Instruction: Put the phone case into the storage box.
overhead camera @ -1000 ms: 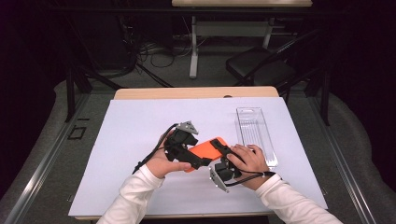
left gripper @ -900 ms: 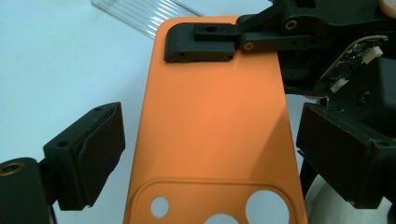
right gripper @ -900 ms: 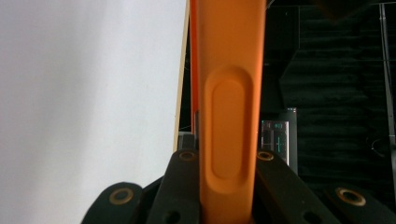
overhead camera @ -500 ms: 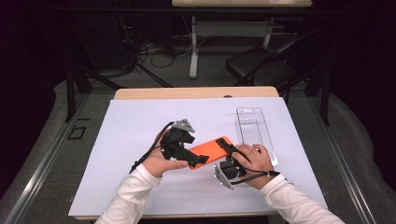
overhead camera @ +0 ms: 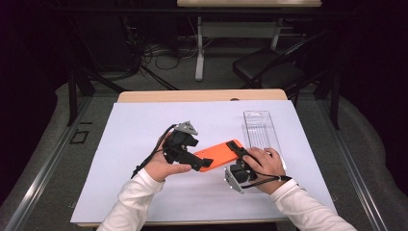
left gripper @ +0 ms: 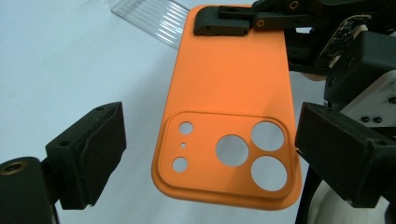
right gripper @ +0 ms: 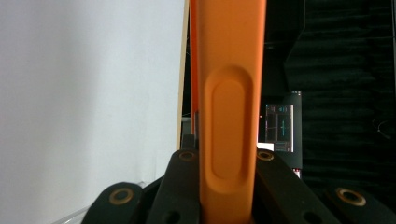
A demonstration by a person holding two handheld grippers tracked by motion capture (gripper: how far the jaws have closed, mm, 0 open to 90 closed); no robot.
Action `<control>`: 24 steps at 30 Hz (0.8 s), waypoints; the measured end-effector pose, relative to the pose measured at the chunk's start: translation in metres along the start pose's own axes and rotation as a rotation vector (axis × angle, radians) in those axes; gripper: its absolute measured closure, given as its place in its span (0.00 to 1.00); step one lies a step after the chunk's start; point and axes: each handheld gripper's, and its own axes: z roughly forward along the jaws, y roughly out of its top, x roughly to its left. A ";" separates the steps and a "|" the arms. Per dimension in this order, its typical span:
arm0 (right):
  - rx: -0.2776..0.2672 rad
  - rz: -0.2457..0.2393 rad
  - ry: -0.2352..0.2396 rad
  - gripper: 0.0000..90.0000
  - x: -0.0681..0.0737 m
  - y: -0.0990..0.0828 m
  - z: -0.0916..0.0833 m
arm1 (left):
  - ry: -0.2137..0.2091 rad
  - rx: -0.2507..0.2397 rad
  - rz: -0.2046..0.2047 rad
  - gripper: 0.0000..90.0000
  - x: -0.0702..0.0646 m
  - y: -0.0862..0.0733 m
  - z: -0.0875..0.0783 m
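The right gripper (right gripper: 228,186) is pinched tight on one short end of the orange phone case (left gripper: 229,116), its jaws pressed flat against both faces so that the case stands edge-on straight ahead of it in the right gripper view. The left gripper (left gripper: 205,154) has its jaws spread wide, one either side of the camera-cutout end of the case; neither pad seems to touch the rubber, though the right-hand pad sits so near the case's edge that I cannot be sure of a gap there.

In the high view the case (overhead camera: 221,155) hangs in the air between the two hands, slightly tilted, above the white sheet (overhead camera: 130,130) on the table, with the clear plastic tray (overhead camera: 262,132) lying just beyond the right hand (overhead camera: 263,162).

The risks from here, as I judge them:
- The case is soft and held at one end only, so it may sag or twist at its free end; if the left jaws then shut, they could catch a corner rather than the two long edges and fold it
- Squeezing across the thin wall beside the lens holes could buckle the case inward and let it spring out
- If the right gripper lets go before the left has a firm hold, the case drops onto the sheet
- The two grippers are close together, and a careless move could knock them into each other
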 end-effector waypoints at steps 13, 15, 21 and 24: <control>-0.009 0.022 0.038 0.97 -0.002 -0.004 0.000 | 0.058 -0.050 -0.016 0.11 0.011 -0.004 -0.026; -0.010 0.037 0.047 0.97 -0.003 -0.004 0.000 | 0.068 -0.056 -0.018 0.11 0.013 -0.006 -0.031; -0.028 0.089 0.078 0.97 -0.008 -0.006 0.001 | 0.109 -0.076 -0.031 0.12 0.018 -0.012 -0.043; -0.050 0.107 0.104 0.97 -0.010 -0.006 0.002 | 0.119 -0.085 -0.027 0.13 0.019 -0.015 -0.049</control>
